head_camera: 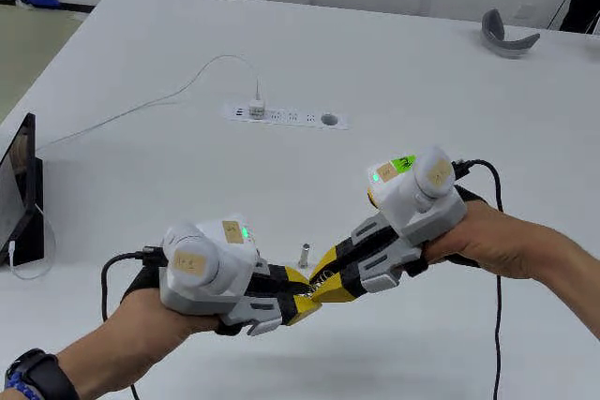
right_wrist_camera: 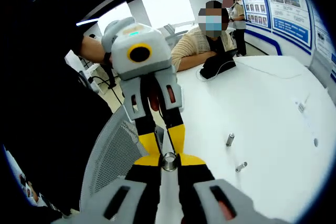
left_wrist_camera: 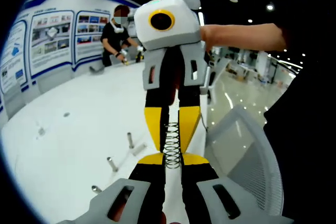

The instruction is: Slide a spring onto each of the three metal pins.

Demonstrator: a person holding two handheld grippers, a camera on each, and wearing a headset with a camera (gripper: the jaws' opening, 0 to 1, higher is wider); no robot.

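Both tools meet tip to tip low over the white worktop (head_camera: 281,194), near its front edge. The left hand-held gripper (left_wrist_camera: 172,160) pinches one end of the spring (left_wrist_camera: 171,145). The right hand-held gripper (right_wrist_camera: 169,159) faces it with its yellow fingers pressed on the other end. The spring is held between the two, above the surface.

One metal pin (head_camera: 304,255) stands upright just behind the meeting tips. A second pin (left_wrist_camera: 112,164) and a third pin (left_wrist_camera: 96,188) sit near it. The third is small at the picture's edge, and I cannot tell whether it stands or lies.

In the head view the gripper bodies and the person's hands cover the worktop beneath the spring. Farther back sits a power strip (head_camera: 286,117) with a white charger (head_camera: 256,108) plugged in. A dark screen (head_camera: 19,189) stands at the left edge, and a grey curved object (head_camera: 506,37) lies well apart at far right.
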